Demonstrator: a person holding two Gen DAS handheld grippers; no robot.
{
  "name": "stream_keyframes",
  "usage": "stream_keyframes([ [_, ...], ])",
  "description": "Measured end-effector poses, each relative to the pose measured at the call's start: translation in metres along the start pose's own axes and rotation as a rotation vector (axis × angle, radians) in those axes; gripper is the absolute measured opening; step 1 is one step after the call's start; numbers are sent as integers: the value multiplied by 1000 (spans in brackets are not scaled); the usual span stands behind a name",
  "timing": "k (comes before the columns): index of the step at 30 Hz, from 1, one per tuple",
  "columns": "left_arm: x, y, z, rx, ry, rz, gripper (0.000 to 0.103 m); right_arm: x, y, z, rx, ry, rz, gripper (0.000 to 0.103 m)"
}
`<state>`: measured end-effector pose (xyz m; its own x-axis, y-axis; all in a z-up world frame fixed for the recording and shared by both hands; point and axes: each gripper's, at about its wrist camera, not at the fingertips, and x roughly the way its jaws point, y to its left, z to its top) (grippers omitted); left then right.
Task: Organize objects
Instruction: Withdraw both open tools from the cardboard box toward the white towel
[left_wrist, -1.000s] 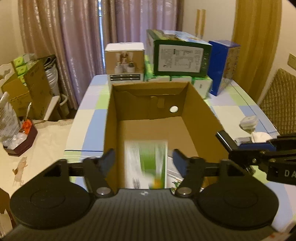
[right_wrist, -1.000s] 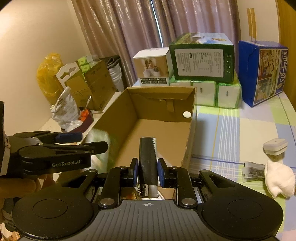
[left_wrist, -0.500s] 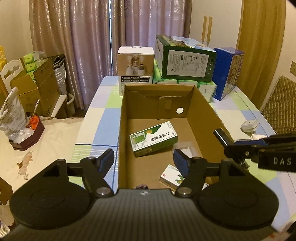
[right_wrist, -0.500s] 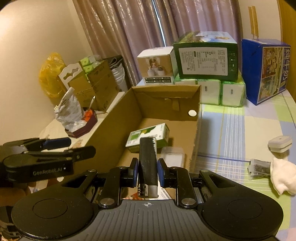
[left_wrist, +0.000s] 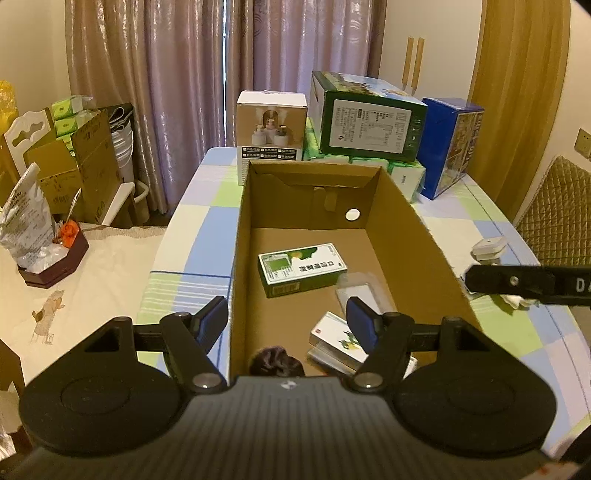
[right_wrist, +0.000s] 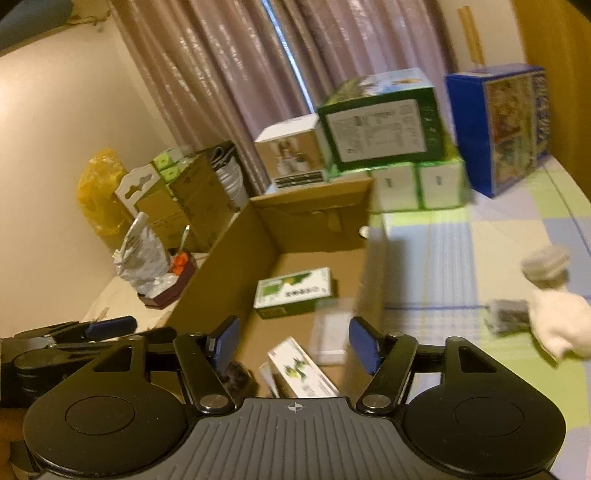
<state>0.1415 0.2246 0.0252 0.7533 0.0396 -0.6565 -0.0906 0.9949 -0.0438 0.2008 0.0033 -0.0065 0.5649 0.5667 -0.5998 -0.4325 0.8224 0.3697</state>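
Note:
An open cardboard box (left_wrist: 406, 236) (right_wrist: 229, 258) stands on the checked table. Inside lie a green medicine box (left_wrist: 301, 269) (right_wrist: 293, 291), a clear plastic case (left_wrist: 364, 291) (right_wrist: 330, 332), a small white-and-green box (left_wrist: 338, 336) (right_wrist: 303, 373) and a dark fuzzy item (left_wrist: 276, 362) (right_wrist: 236, 376). My left gripper (left_wrist: 286, 321) hangs open over the box's near end, empty. My right gripper (right_wrist: 294, 339) is open too, tilted above the same end, with nothing between its fingers. The right wrist view is blurred.
Stacked cartons (left_wrist: 365, 122) and a blue box (left_wrist: 448, 144) line the table's far edge. Right of the cardboard box lie a white cloth (right_wrist: 557, 321), a small dark packet (right_wrist: 508, 319) and a white plastic item (left_wrist: 489, 246). A side table with a bag (left_wrist: 26, 225) is to the left.
The green medicine box dropped from my left gripper into the cardboard box. My right gripper has opened and tilted; the dark bar it held is gone from its fingers.

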Motion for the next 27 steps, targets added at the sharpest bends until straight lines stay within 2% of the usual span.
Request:
stream_keyframes([
  [7,-24,-19,-9,-19,4,-23,68,-43,-8,-18,-23,6,-67,80],
  [14,-56,-46,-13,-17,-27,-36,77,-90,-14,-32,-19,-30,-98,87],
  [20,-76,-70,-17,-15,-45,-56,86,-131,-26,-42,-12,-83,-145,101],
  [27,-87,-102,-24,8,-39,-106,97,-167,-54,-54,32,-107,-199,101],
])
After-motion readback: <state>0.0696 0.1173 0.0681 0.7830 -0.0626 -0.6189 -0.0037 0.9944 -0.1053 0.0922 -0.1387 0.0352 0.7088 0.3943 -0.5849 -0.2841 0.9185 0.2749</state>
